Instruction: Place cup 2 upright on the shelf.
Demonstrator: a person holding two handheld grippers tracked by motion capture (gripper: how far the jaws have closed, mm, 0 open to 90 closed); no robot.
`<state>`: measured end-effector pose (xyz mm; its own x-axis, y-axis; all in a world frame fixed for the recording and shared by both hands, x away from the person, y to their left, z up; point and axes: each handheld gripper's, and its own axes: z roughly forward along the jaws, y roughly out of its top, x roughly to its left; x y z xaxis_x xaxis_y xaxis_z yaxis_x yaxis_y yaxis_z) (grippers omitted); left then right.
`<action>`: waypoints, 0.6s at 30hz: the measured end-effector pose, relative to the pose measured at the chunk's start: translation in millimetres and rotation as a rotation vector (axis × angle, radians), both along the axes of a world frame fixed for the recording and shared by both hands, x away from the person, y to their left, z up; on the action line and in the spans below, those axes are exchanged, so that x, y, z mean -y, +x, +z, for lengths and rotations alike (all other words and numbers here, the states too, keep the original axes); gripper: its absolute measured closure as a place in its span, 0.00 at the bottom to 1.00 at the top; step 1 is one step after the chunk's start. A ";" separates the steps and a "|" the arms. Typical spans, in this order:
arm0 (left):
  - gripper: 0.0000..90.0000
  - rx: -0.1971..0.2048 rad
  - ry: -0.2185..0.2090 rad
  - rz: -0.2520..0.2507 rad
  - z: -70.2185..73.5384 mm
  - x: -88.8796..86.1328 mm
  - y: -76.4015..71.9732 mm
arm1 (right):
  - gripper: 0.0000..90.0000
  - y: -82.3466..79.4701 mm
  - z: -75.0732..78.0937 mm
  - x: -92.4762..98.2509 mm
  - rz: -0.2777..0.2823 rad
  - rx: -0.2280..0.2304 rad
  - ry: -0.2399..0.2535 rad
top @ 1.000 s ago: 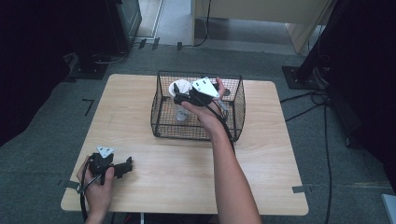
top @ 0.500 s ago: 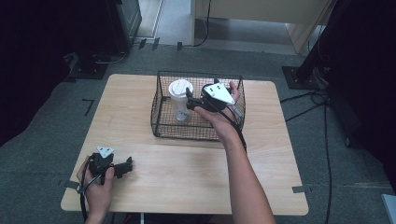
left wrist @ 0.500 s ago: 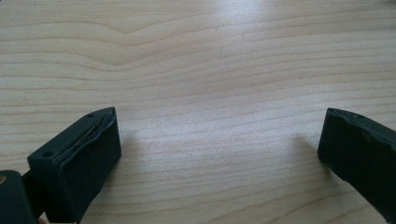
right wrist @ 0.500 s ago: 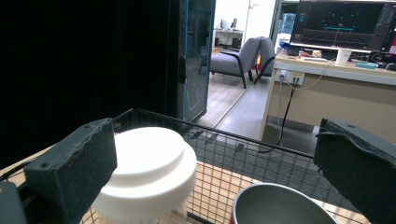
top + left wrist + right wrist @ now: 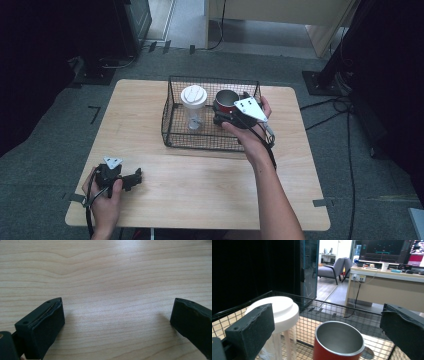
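Red cup upright inside the wire basket, just right of the white-lidded jar, right gripper fingers spread wide, cup between them, seemingly untouched, left gripper released, on the desk well before the basket

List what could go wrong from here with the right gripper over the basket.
1. The red cup stands close beside the clear tumbler with the white lid; a jaw of the open right gripper closing on the cup could knock the tall tumbler over.
2. The wire basket walls hem both in, so a tilted lift could catch the cup on the rim.
3. The left gripper rests far off, open, so nothing steadies the basket if it drags.
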<state>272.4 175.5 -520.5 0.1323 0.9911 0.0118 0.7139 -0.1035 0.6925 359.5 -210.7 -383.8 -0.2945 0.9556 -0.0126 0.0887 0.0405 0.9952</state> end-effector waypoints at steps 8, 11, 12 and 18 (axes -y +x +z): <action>0.00 0.000 0.000 0.000 0.0 0.0 0.0 | 0.00 -14.5 -2.8 17.9 -0.022 -0.002 -0.005; 0.00 -0.001 0.000 -0.001 0.1 0.0 0.0 | 0.00 -20.1 -4.5 24.0 -0.026 0.000 -0.010; 0.00 -0.001 0.000 -0.001 0.1 0.0 0.0 | 0.00 -22.1 -5.2 25.9 -0.027 -0.003 -0.007; 0.00 0.000 0.000 0.000 0.0 0.0 0.0 | 0.00 -32.6 -9.9 39.9 -0.046 0.002 -0.013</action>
